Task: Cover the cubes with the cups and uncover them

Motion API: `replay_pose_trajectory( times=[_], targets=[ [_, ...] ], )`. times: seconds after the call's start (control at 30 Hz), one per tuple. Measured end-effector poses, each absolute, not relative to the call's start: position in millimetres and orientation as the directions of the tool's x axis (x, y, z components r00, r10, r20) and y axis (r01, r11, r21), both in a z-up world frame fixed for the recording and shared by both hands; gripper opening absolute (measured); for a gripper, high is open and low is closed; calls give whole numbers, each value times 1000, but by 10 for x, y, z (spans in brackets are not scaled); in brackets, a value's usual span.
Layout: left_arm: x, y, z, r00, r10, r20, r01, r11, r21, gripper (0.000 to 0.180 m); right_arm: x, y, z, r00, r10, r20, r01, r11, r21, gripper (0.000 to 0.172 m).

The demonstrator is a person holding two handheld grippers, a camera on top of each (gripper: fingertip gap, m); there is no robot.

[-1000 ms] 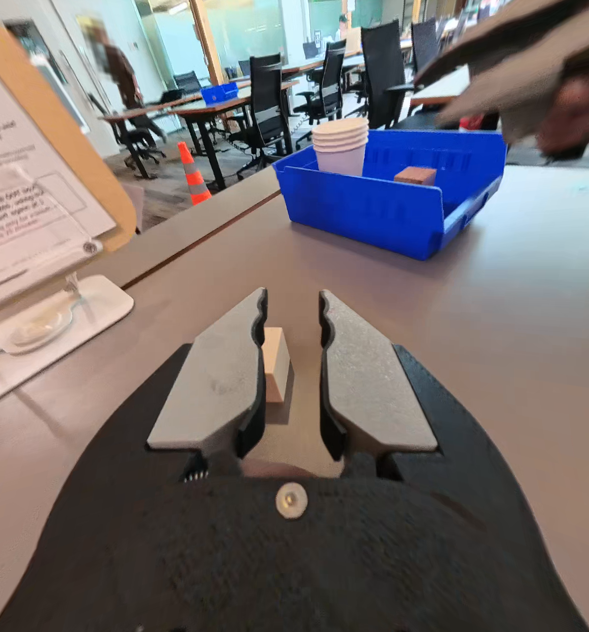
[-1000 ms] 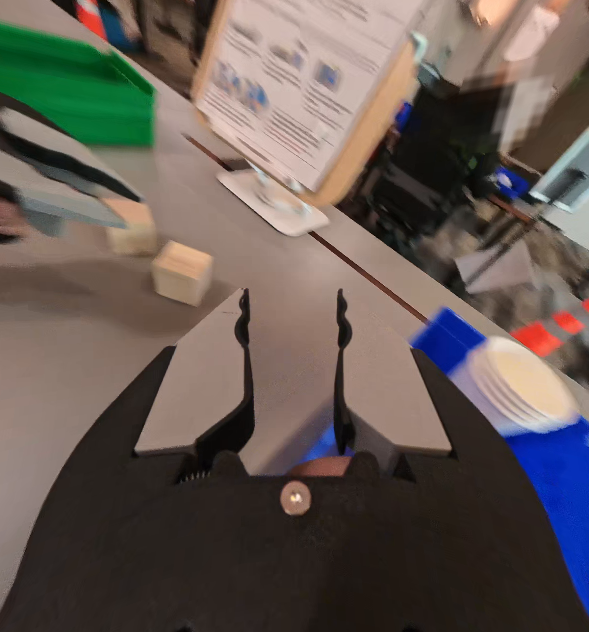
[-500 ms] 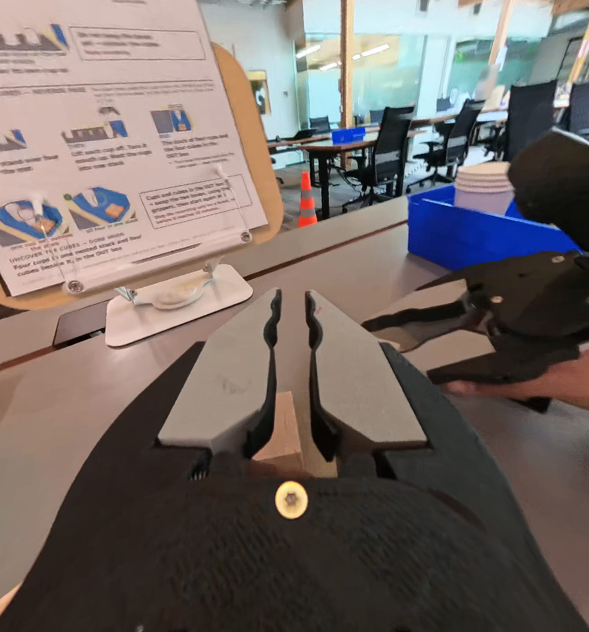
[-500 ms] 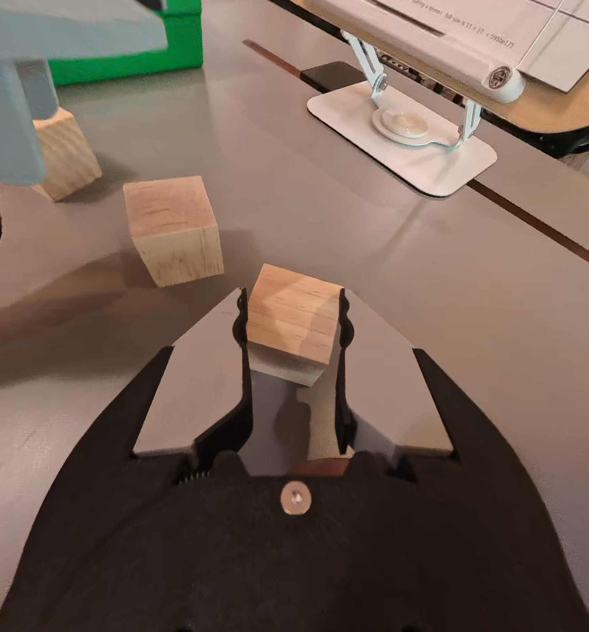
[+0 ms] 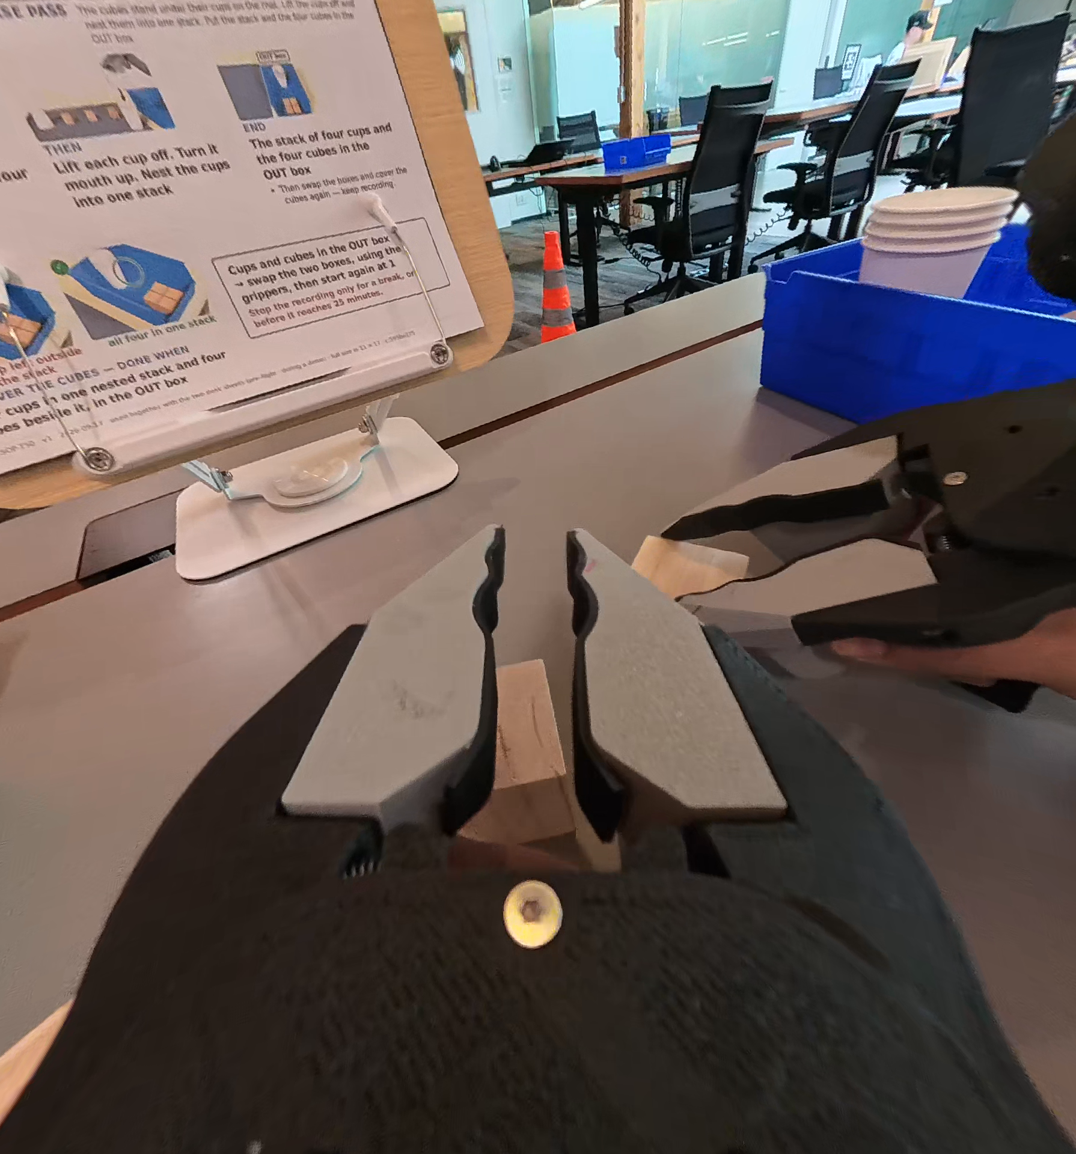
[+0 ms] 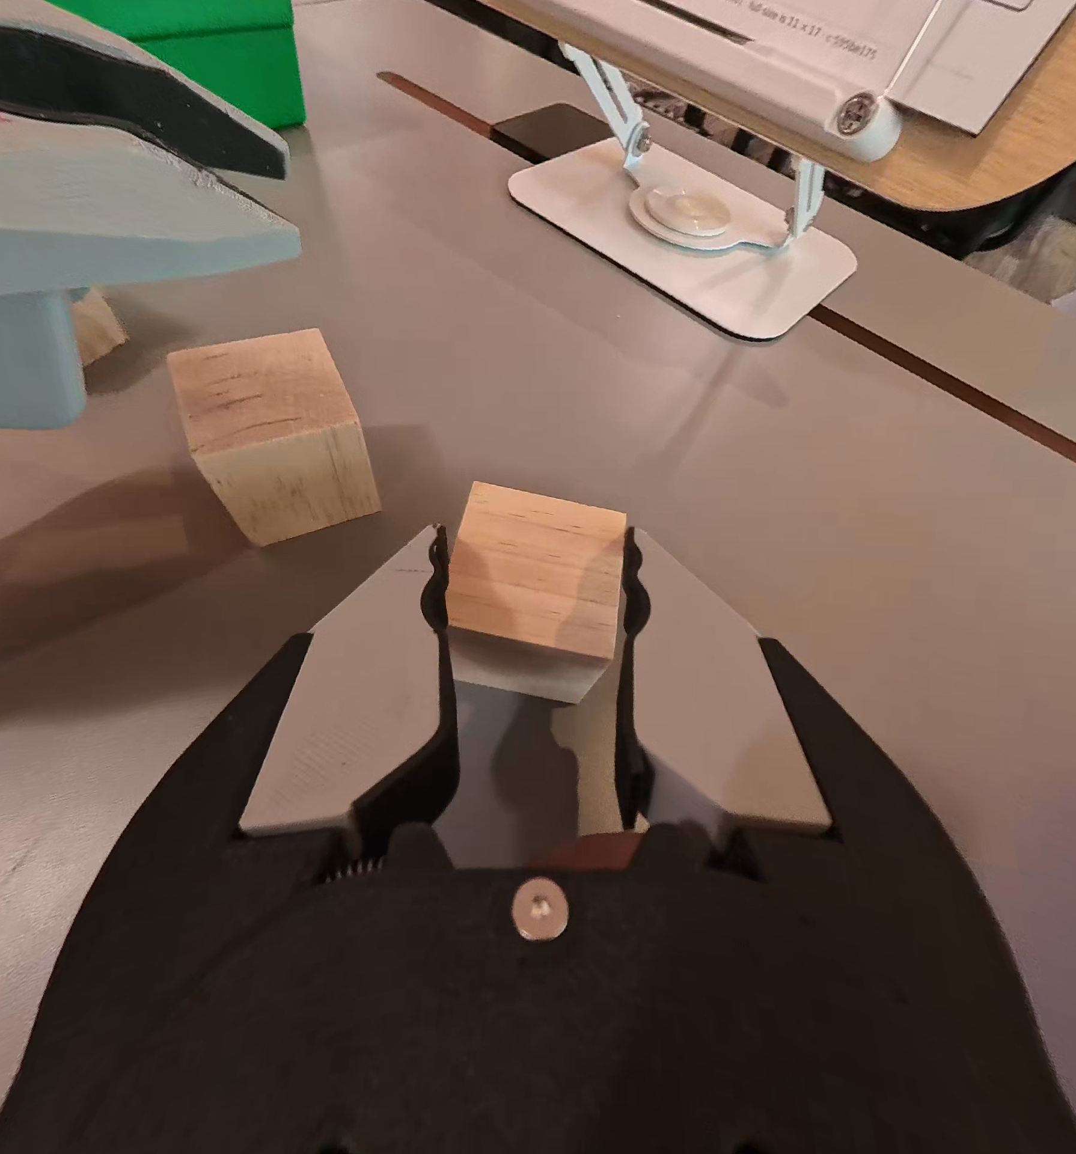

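Note:
My left gripper (image 5: 535,537) is open with a narrow gap and nothing between its fingertips. A wooden cube (image 5: 526,743) lies on the grey table (image 5: 148,718) under its fingers. My right gripper (image 6: 534,537) is open around a second wooden cube (image 6: 535,581), which rests on the table, with a sliver of gap at the left pad. That gripper (image 5: 679,565) and cube (image 5: 688,565) also show in the left wrist view. A third cube (image 6: 267,431) stands free to the left. The cube under my left gripper (image 6: 289,206) peeks out (image 6: 95,325). A stack of paper cups (image 5: 929,250) stands in the blue bin (image 5: 898,350).
An instruction board on a white stand (image 5: 310,493) stands at the back of the table, also in the right wrist view (image 6: 685,250). A green bin (image 6: 211,62) is at the far left. A hand (image 5: 1054,662) holds the right gripper. Office chairs and desks lie beyond.
My left gripper let go of its cube, turned left toward the board and rose over it. My right gripper swung from the blue bin to the table, a cube now between its slightly wider fingers.

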State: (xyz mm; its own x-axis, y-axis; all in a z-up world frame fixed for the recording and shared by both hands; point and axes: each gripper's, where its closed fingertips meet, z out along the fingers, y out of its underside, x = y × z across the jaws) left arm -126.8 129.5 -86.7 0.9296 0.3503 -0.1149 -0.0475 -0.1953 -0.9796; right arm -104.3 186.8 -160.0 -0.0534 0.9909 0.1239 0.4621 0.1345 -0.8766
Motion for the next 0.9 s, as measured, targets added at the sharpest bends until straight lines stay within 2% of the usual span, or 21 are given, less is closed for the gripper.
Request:
replay_pose_trajectory(
  times=[0.57, 0.73, 0.9],
  targets=[
    [-1213, 1344, -954, 944, 311, -114, -42, -231, -972, 18, -1036, 1861, -1666, -39, 998, 38, 476, 52, -878, 59],
    [-1212, 1360, -991, 942, 309, -135, -57, -250, -967, 19, -1036, 1824, -1632, -67, 996, 53, 457, 78, -886, 57],
    [-1241, 1361, -1018, 939, 314, -140, -57, -257, -965, 19, -963, 1886, -1370, -42, 991, 130, 362, 137, -922, 57]
  ],
)
